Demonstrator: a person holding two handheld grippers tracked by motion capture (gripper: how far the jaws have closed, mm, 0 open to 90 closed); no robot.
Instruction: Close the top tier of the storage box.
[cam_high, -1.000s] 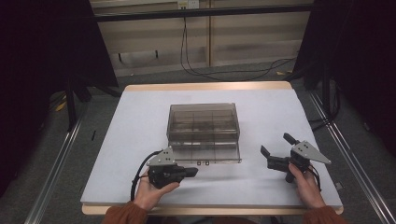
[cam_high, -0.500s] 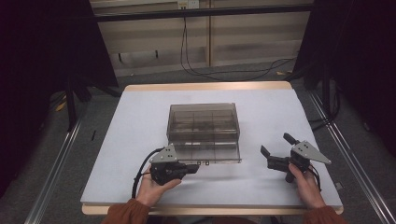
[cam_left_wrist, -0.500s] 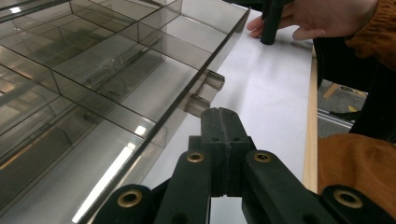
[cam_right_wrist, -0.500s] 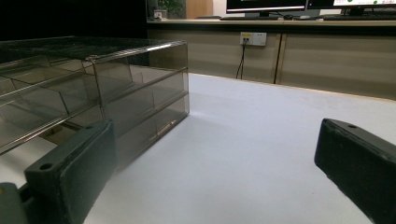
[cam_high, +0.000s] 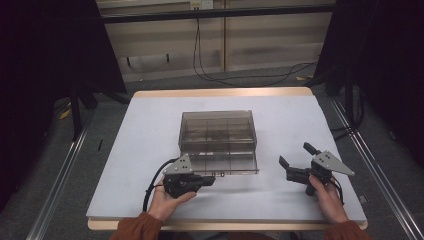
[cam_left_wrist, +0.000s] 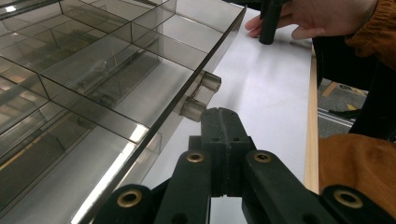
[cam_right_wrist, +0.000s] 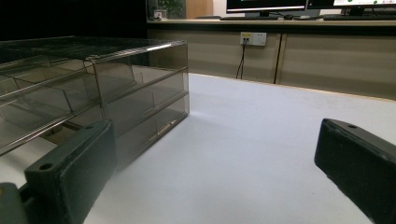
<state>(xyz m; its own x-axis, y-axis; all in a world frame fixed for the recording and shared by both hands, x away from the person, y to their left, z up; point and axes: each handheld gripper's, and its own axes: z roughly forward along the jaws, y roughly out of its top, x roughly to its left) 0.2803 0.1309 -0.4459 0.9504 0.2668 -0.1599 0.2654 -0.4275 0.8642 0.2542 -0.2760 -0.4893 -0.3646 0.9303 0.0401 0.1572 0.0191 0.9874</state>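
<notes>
My left hand-held gripper (cam_high: 212, 178) has its jaws pressed together just short of the handle (cam_left_wrist: 201, 95) on the pulled-out drawer (cam_high: 225, 162) of the clear organizer (cam_high: 218, 131). Ahead of it the drawer's front edge runs along bare counter (cam_high: 150, 130). My right hand-held gripper (cam_high: 297, 160) stands wide, well apart from the organizer, with bare counter between.

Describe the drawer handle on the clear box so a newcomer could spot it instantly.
Start at the smoky transparent drawer cabinet in the middle of the white table. Its bottom drawer is pulled out toward the person. On that drawer's front edge sits the handle, a small clear bar on two stubby posts, just ahead of the shut left gripper, the only protruding piece there.
</notes>
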